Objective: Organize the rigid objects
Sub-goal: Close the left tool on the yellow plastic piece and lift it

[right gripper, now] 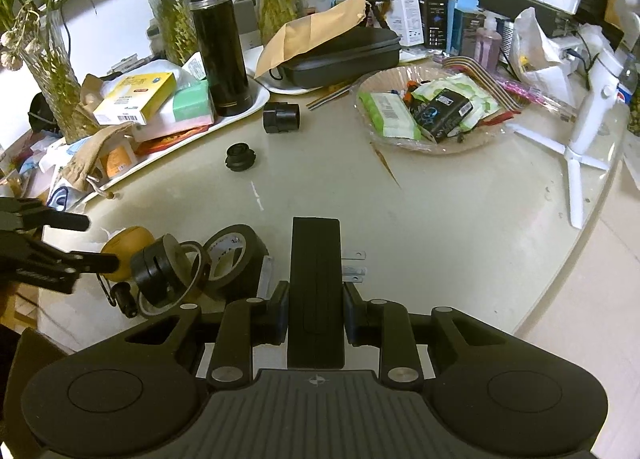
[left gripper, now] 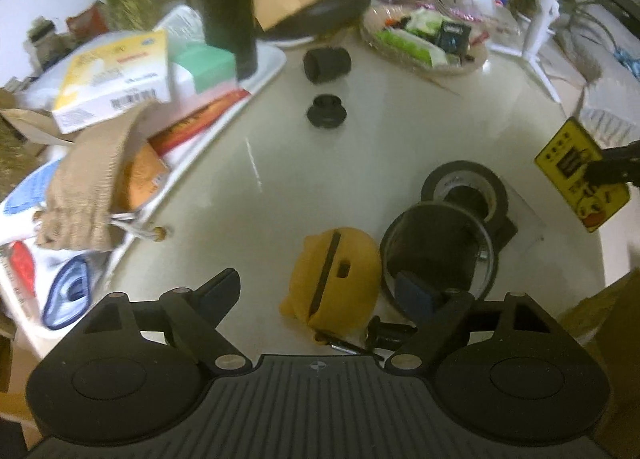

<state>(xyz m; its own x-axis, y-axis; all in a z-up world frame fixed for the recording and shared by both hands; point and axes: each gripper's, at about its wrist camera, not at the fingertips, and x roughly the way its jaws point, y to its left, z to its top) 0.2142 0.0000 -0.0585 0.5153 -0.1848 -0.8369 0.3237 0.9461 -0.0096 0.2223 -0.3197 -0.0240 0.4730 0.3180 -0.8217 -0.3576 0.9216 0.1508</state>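
Note:
My right gripper point(right gripper: 316, 313) is shut on a black rectangular block point(right gripper: 315, 279) with a yellow printed face, held above the table; from the left wrist view the block point(left gripper: 580, 175) shows at the far right. My left gripper point(left gripper: 326, 295) is open and empty, low over a yellow pouch point(left gripper: 336, 279) and a black round cup-like part point(left gripper: 436, 255). A black tape roll point(left gripper: 466, 187) lies behind them; it also shows in the right wrist view point(right gripper: 236, 255). A black cylinder point(right gripper: 281, 117) and a black knob point(right gripper: 240, 156) lie mid-table.
A white tray point(right gripper: 176, 147) at left holds boxes, a burlap bag and a tall black flask point(right gripper: 220, 47). A glass bowl point(right gripper: 432, 107) of packets, a black case point(right gripper: 340, 55), vases and a white tripod point(right gripper: 588, 139) crowd the back and right. The table edge curves at right.

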